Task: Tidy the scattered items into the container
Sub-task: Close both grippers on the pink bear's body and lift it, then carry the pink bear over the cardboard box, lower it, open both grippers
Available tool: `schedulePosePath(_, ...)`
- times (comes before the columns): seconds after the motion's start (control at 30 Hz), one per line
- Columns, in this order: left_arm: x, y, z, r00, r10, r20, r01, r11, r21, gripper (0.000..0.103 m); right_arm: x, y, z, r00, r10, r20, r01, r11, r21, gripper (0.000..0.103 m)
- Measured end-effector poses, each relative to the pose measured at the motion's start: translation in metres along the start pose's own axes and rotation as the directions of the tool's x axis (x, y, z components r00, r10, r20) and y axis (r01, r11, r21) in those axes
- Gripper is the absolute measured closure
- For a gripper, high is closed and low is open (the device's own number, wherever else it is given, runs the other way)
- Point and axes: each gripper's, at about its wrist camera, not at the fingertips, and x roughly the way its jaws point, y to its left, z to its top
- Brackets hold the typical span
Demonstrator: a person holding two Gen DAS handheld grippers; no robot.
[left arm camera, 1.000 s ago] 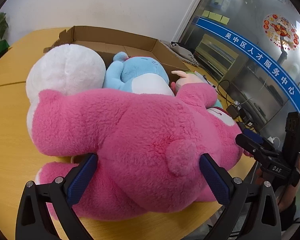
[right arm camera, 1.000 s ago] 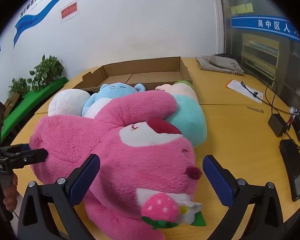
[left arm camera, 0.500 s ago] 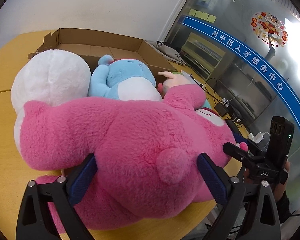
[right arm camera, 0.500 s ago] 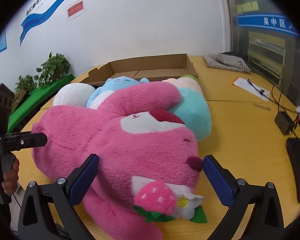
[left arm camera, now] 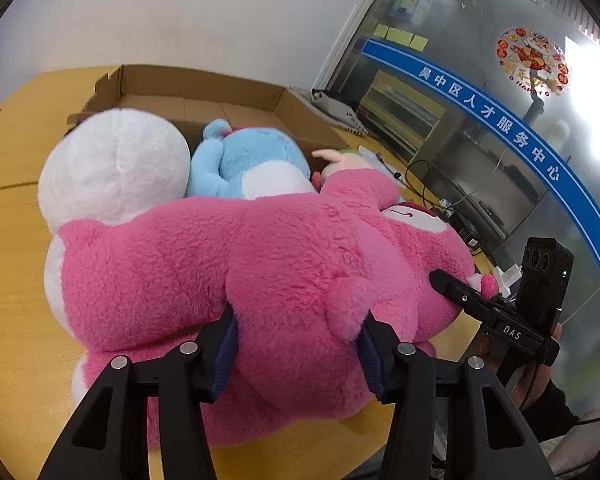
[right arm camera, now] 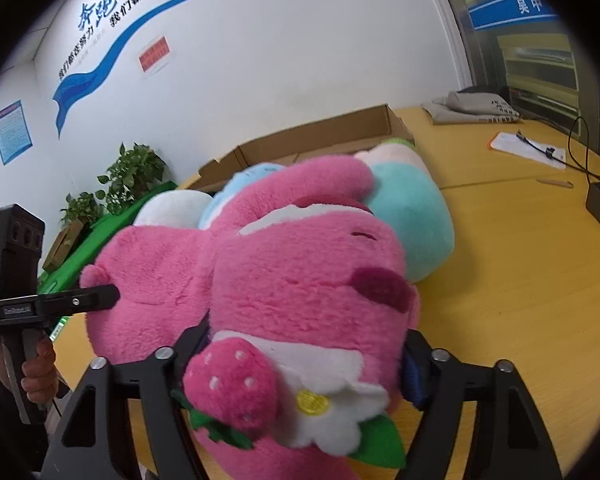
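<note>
That big pink plush bear (left arm camera: 260, 280) lying on the bench (left arm camera: 8, 280) before the cardboard box (left arm camera: 204, 92) looks light, bulky and squashy, best held at both ends as now: left gripper (left arm camera: 296, 344) fingers clamped into its rump, right gripper (right arm camera: 304, 364) fingers clamped around its head

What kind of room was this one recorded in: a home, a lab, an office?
Most likely an office or public service centre, not a home. A blue banner with Chinese characters runs across a glass partition, a blue slogan graphic and notices mark the white wall, and the plush toys lie on a large wooden table.
</note>
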Motion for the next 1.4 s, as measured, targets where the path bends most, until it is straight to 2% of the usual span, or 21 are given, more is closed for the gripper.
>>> schedulePosePath(0.07, -0.013, -0.005, 0.004, 1.000, 0.007, 0.030, -0.007, 1.000, 0.014, 0.047, -0.009, 0.011, 0.007, 1.000, 0.012, 0.013, -0.012, 0.999, -0.050, 0.040)
schedulePosePath(0.23, -0.054, -0.019, 0.040, 0.992, 0.010, 0.122, -0.018, 0.998, 0.063, 0.047, -0.031, 0.031, 0.039, 0.993, 0.048, 0.105, -0.041, 0.997, -0.069, 0.039)
schedulePosePath(0.4, -0.067, -0.019, 0.115, 0.981, 0.018, 0.195, -0.042, 0.992, 0.121, 0.047, -0.027, 0.047, 0.110, 0.977, 0.067, 0.201, -0.041, 0.991, -0.130, 0.040)
schedulePosePath(0.53, -0.051, -0.006, 0.191, 0.976, 0.016, 0.218, -0.053, 0.985, 0.164, 0.047, -0.003, 0.047, 0.168, 0.962, 0.069, 0.263, -0.027, 0.987, -0.158, 0.039)
schedulePosePath(0.7, 0.001, 0.023, 0.282, 0.979, 0.027, 0.202, -0.060, 0.986, 0.156, 0.047, 0.056, 0.026, 0.243, 0.954, 0.057, 0.295, -0.015, 0.990, -0.142, 0.039)
schedulePosePath(0.87, 0.065, 0.055, 0.347, 0.986, 0.056, 0.160, -0.078, 0.988, 0.136, 0.047, 0.137, -0.015, 0.303, 0.970, 0.030, 0.241, -0.010, 0.997, -0.081, 0.039)
schedulePosePath(1.0, 0.141, 0.100, 0.380, 0.995, 0.077, 0.064, -0.082, 0.993, 0.080, 0.048, 0.202, -0.045, 0.323, 0.985, -0.013, 0.172, 0.019, 0.999, -0.037, 0.039)
schedulePosePath(1.17, 0.237, 0.156, 0.382, 0.994, 0.070, -0.084, -0.072, 0.997, -0.022, 0.048, 0.287, -0.084, 0.320, 0.992, -0.111, 0.056, 0.109, 0.994, 0.028, 0.039)
schedulePosePath(1.23, 0.278, 0.173, 0.375, 0.982, 0.085, -0.166, -0.093, 0.995, -0.043, 0.050, 0.315, -0.097, 0.313, 0.987, -0.159, -0.005, 0.159, 0.986, 0.060, 0.039)
schedulePosePath(1.27, 0.293, 0.180, 0.370, 0.975, 0.098, -0.202, -0.109, 0.993, -0.046, 0.055, 0.328, -0.102, 0.308, 0.984, -0.176, -0.038, 0.178, 0.981, 0.071, 0.039)
schedulePosePath(1.33, 0.311, 0.187, 0.364, 0.969, 0.093, -0.231, -0.106, 0.993, -0.046, 0.055, 0.351, -0.112, 0.294, 0.970, -0.211, -0.122, 0.222, 0.972, 0.082, 0.039)
schedulePosePath(1.4, 0.311, 0.184, 0.365, 0.972, 0.093, -0.215, -0.104, 0.994, -0.038, 0.054, 0.358, -0.124, 0.287, 0.962, -0.214, -0.169, 0.236, 0.963, 0.127, 0.039)
